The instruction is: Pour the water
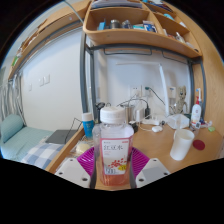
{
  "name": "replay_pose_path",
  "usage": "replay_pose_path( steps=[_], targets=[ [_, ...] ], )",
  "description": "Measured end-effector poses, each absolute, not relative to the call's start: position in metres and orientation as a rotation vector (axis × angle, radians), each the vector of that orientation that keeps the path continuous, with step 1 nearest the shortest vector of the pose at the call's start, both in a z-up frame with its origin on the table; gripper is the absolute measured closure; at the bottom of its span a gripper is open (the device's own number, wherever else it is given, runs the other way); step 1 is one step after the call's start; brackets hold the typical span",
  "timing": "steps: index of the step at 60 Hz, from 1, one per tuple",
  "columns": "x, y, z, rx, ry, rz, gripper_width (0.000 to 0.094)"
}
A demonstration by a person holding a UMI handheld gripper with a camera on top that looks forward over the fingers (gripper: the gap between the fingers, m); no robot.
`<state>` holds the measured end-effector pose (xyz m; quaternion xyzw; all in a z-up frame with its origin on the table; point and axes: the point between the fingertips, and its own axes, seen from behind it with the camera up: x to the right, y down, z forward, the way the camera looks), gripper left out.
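A clear plastic bottle (115, 148) with a white cap, a pink-and-white label and reddish liquid stands upright between my gripper's (114, 168) two fingers. Both purple pads (87, 161) press on its lower sides. The bottle's base is hidden behind the fingers, so I cannot tell whether it rests on the wooden desk (160, 148). A clear empty plastic cup (182, 144) stands on the desk to the right, ahead of the fingers and apart from the bottle.
A small red object (199, 145) lies right of the cup. Bottles and clutter (180, 112) stand at the desk's back against the wall. Shelves (130, 38) hang overhead. A laptop (62, 136) and a bed (25, 140) lie to the left.
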<state>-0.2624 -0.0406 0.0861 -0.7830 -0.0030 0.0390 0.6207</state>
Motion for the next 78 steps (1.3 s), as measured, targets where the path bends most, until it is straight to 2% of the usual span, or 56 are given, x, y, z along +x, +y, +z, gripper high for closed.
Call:
replay_pose_path(
  steps=[5, 10, 19, 25, 47, 66, 78],
  targets=[
    [-0.257, -0.04, 0.089, -1.83, 0.02, 0.136, 0.0472],
    [-0.245, -0.037, 0.107, -1.826, 0.132, 0.252, 0.0474],
    [-0.204, -0.026, 0.145, -1.723, 0.467, 0.57, 0.0473],
    [-0.176, -0.013, 0.158, -1.644, 0.675, 0.777, 0.0474],
    [-0.127, 0.011, 0.157, -1.392, 1.277, 1.34, 0.047],
    [-0.122, 0.019, 0.156, -1.222, 1.629, 1.559, 0.0464],
    [-0.112, 0.018, 0.153, -1.186, 1.687, 1.585, 0.0466]
  ],
)
